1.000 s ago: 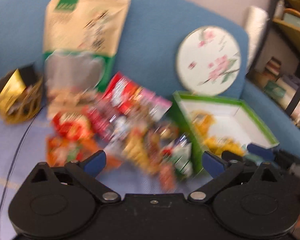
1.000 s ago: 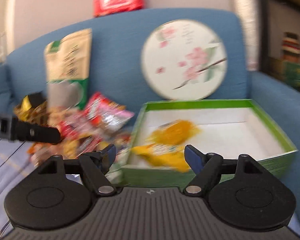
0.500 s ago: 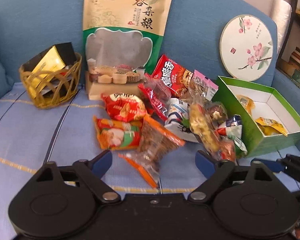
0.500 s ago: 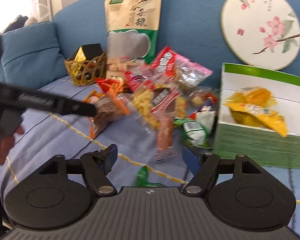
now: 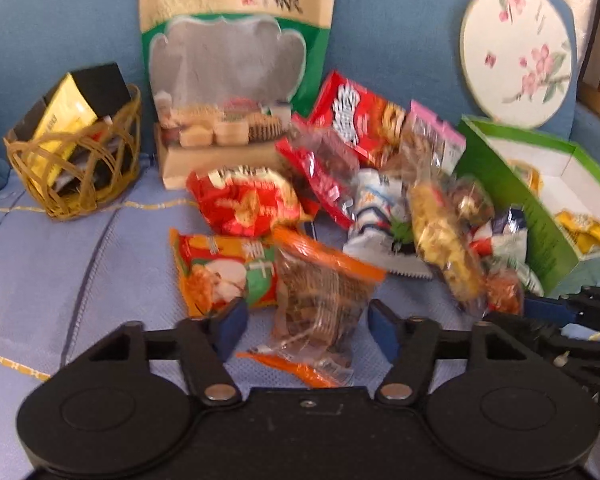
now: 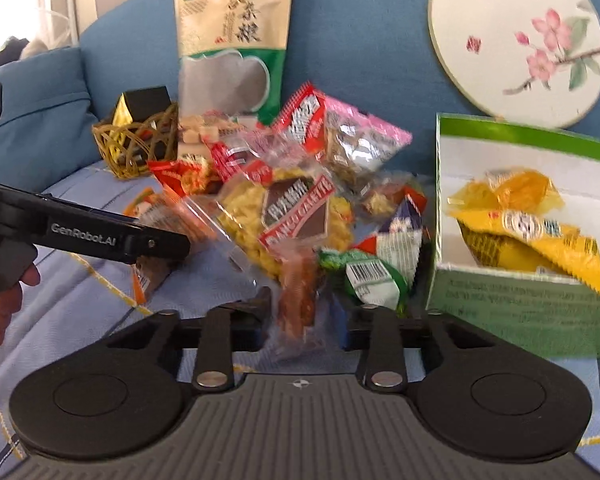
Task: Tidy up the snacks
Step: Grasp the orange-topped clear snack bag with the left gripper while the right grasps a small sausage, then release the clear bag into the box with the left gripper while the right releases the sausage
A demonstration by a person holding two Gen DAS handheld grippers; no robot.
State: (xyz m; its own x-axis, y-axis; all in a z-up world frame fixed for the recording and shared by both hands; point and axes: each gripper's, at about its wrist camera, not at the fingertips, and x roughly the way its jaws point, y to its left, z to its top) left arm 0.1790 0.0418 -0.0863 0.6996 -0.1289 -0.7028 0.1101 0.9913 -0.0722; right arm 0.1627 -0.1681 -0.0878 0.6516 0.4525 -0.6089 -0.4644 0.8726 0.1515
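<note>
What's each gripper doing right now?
Left gripper: open, jaws just closing around the clear orange-edged packet, not yet pressing it.
Right gripper: jaws just closing on the reddish packet; grip cannot be told.

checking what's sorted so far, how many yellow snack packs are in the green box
2, as far as I can see. One yellow-orange packet lies toward the back of the green box; a yellow pack lies in front, overlapping it. More may hide underneath.

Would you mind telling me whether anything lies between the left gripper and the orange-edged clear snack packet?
Nothing visible does. The orange-edged clear packet already lies between the left gripper's blue pads, whose jaws have just been closing, though gaps still show beside it.
</note>
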